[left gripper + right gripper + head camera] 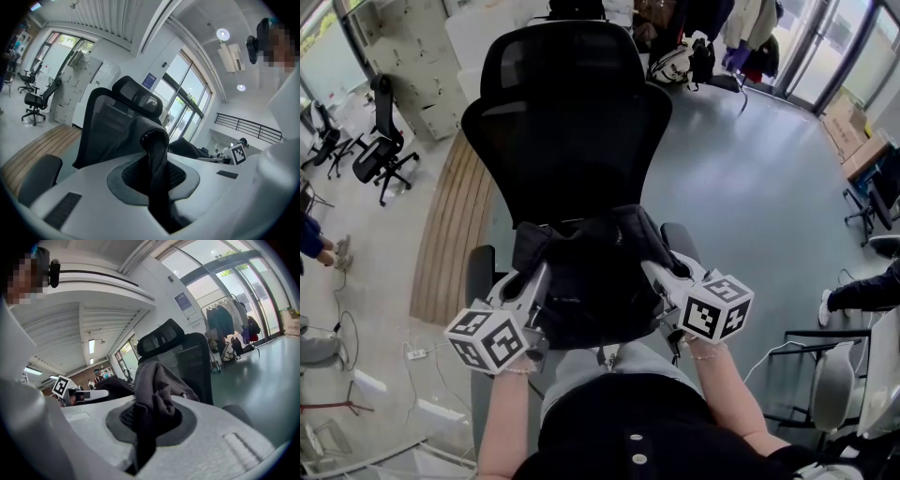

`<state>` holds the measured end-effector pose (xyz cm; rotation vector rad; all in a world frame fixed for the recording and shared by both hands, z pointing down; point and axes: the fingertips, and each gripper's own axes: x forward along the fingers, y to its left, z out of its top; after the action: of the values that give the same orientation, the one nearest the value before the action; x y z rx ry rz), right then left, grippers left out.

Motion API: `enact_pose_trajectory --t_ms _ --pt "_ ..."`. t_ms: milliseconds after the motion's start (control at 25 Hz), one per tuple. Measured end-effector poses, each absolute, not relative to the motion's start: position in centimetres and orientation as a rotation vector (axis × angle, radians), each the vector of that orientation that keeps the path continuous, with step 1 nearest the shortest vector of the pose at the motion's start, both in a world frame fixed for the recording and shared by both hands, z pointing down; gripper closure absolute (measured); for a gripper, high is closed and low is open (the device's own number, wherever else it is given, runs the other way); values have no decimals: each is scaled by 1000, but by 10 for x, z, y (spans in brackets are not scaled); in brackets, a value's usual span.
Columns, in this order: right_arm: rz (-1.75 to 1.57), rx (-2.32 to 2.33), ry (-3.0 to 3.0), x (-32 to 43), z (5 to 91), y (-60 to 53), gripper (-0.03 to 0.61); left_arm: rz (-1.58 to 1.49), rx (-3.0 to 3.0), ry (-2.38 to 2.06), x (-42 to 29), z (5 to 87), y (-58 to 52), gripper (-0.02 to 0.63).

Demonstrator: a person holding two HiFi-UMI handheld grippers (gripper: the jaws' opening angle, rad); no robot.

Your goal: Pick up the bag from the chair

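Beyond both my claws the floor (pixel 750 178) was smooth and grey-green. Out to the left of my left claw (pixel 544 272) a curved band of wooden planks (pixel 450 225) ran across it. Past that, on paler ground, stood black office chairs (pixel 382 150) and pale lockers (pixel 412 52). Far ahead and to the right of my right claw (pixel 649 267) hung a rack of coats (pixel 745 28), beside tall glass doors (pixel 834 47) letting in daylight, with cardboard boxes (pixel 853 136) near them. High above my left claw round ceiling lights (pixel 222 33) glowed, tall windows (pixel 187 89) filled the wall ahead, and a dark railing (pixel 248 129) edged an upper level.
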<state>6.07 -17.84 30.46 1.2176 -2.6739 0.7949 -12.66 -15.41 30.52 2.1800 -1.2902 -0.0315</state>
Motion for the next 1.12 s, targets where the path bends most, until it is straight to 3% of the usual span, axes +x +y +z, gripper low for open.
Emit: enact_pose_trajectory --t_ms 1120 --pt "814 1161 -2687 44 310 -181 548 -53 2137 -1326 -146 313 -151 548"
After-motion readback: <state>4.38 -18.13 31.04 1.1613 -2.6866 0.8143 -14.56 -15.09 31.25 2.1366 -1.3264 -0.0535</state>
